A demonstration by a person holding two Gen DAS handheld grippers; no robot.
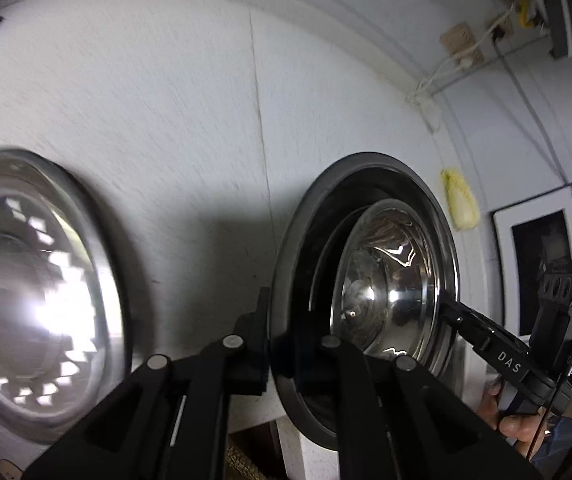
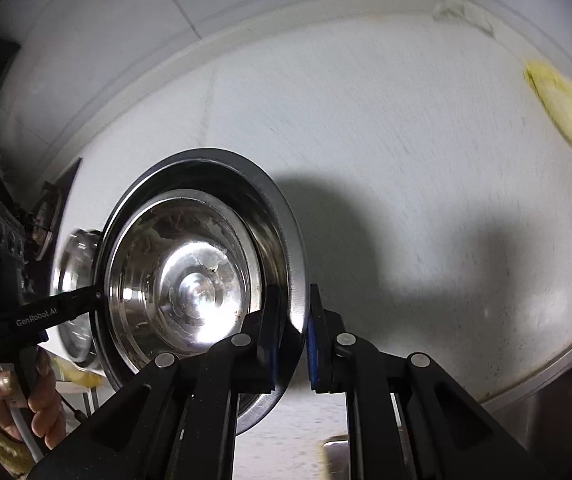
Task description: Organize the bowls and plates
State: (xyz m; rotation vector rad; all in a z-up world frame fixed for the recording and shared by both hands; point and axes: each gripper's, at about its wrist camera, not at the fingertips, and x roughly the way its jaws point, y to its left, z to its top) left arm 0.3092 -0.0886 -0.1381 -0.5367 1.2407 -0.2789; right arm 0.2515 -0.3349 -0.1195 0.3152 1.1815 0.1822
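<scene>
Black plastic jaws of the left gripper (image 1: 271, 344) and right gripper (image 2: 293, 336) are clamping opposite edges of the round, shiny steel plate (image 1: 290, 272), which is carrying a polished steel bowl (image 1: 386, 284) above the matte white countertop (image 1: 189, 128).

Dim, even light. Blown-out glare on steel plate (image 1: 41, 292), motion-blurred. Bright highlight in steel bowl (image 2: 189, 284) centre. Soft dark shadows on white worktop (image 2: 406, 152). Heavy fisheye curvature, black vignette at corners.
</scene>
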